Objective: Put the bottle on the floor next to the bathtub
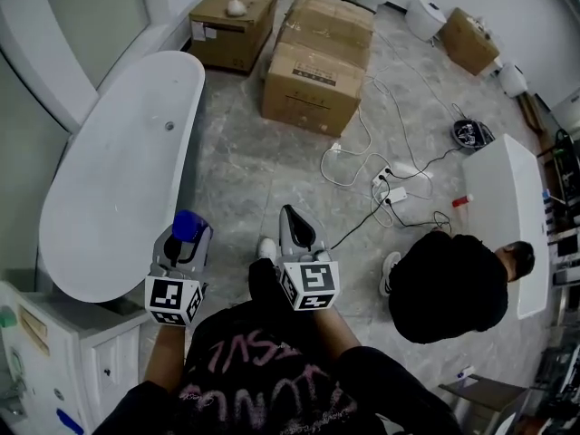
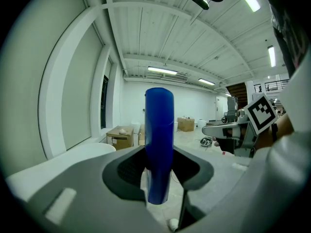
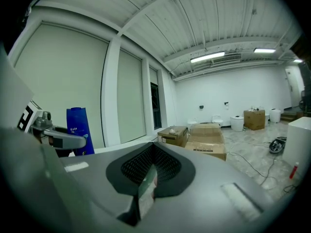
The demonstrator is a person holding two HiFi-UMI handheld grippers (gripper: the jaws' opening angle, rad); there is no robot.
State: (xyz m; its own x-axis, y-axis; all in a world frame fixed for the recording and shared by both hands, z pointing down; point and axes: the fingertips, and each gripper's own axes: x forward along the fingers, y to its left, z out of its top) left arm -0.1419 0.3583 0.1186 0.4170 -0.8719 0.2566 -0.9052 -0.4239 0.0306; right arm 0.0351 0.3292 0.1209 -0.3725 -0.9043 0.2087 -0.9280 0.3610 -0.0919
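A blue bottle (image 1: 186,226) stands upright between the jaws of my left gripper (image 1: 184,243), which is shut on it, just off the near end of the white bathtub (image 1: 118,179). In the left gripper view the bottle (image 2: 159,144) fills the middle of the gripper (image 2: 158,181), with the bathtub's rim (image 2: 68,159) low on the left. My right gripper (image 1: 292,223) hangs beside it over the marble floor (image 1: 245,170), jaws together with nothing between them. The right gripper view shows its own gripper (image 3: 146,186), plus the bottle (image 3: 78,130) and the left gripper (image 3: 58,139) at the left.
Cardboard boxes (image 1: 313,80) stand beyond the bathtub. A person in black (image 1: 449,284) crouches at the right beside cables and a power strip (image 1: 390,187). A white fixture (image 1: 512,207) lies at the right, and a white cabinet (image 1: 82,361) stands at the lower left.
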